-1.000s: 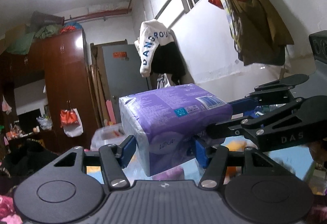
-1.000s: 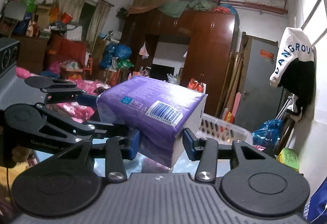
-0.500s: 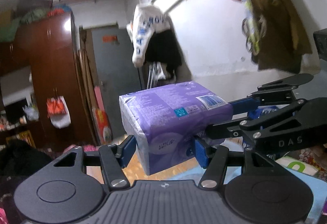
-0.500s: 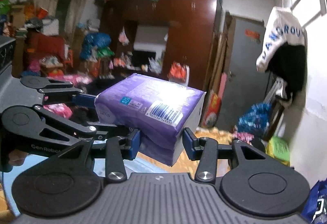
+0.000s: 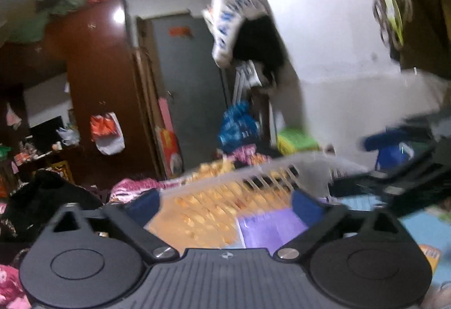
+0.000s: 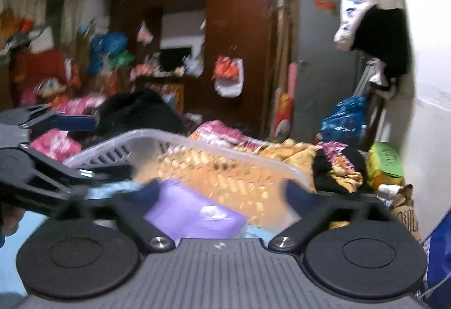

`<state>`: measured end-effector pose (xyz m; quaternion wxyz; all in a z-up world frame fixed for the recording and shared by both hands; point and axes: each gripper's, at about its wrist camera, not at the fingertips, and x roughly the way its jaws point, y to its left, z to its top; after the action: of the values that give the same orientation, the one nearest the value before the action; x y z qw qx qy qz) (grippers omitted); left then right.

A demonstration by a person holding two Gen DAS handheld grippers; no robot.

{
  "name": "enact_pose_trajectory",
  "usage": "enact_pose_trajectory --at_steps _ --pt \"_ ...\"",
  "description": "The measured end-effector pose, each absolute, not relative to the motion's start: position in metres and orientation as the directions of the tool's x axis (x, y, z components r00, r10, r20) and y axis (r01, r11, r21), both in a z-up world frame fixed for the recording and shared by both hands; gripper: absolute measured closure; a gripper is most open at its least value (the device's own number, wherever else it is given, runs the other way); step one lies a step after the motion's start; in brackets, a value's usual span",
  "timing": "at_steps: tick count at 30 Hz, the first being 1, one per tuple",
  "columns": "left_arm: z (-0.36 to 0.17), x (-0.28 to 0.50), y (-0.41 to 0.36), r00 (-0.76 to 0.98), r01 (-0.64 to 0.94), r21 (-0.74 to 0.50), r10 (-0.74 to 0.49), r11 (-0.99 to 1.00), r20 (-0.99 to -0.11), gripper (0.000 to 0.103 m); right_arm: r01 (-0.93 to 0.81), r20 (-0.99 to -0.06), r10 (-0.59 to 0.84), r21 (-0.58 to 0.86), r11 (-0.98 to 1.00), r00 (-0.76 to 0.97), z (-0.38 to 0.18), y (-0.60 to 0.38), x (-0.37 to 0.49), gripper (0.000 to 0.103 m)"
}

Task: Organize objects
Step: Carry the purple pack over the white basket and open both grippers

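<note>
Slatted white basket (image 6: pixel 197 156), tilted over a cluttered bed, clearly the drop spot. Purple pack (image 6: pixel 194 214) low inside, near the front; blur smears its edges and the camera body cuts off its near end. Left gripper (image 5: pixel 225 200) and right gripper (image 6: pixel 222 192) spread wide, holding nothing, just above the pack.

Motion blur is smearing both wrist views. My left gripper (image 5: pixel 225 203) body is hiding the pack's (image 5: pixel 270 228) near end; my right gripper (image 6: pixel 220 193) is covering its lower edge. I am failing to read the pack's print, and the basket (image 6: pixel 180 142) floor is staying unresolved.
</note>
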<state>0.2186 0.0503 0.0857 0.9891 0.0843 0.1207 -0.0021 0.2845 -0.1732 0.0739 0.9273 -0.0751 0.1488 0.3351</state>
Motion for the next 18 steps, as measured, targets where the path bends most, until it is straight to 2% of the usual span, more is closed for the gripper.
enact_pose_trajectory --at_steps 5,8,11,15,18 --pt "0.084 0.166 0.063 0.989 0.065 0.054 -0.057 0.996 -0.136 0.000 -0.634 -0.263 0.629 0.078 0.770 0.732 0.075 -0.220 0.254 0.000" --pt "0.074 0.143 0.059 0.982 0.093 0.027 -0.087 0.995 -0.166 0.000 -0.625 -0.235 0.626 0.087 0.776 0.743 0.069 -0.239 0.231 0.000" --pt "0.063 0.125 0.053 0.983 0.087 0.010 -0.084 0.996 -0.161 0.000 -0.632 -0.184 0.646 0.135 0.763 0.741 0.059 -0.257 0.209 0.000" --pt "0.048 0.092 0.047 0.977 0.137 -0.038 -0.142 0.990 -0.158 0.000 -0.650 -0.113 0.673 0.189 0.736 0.730 0.046 -0.270 0.188 0.000" --pt "0.034 0.070 0.036 0.973 0.158 -0.022 -0.160 0.987 -0.164 0.000 -0.654 -0.095 0.675 0.179 0.735 0.732 0.035 -0.274 0.174 0.000"
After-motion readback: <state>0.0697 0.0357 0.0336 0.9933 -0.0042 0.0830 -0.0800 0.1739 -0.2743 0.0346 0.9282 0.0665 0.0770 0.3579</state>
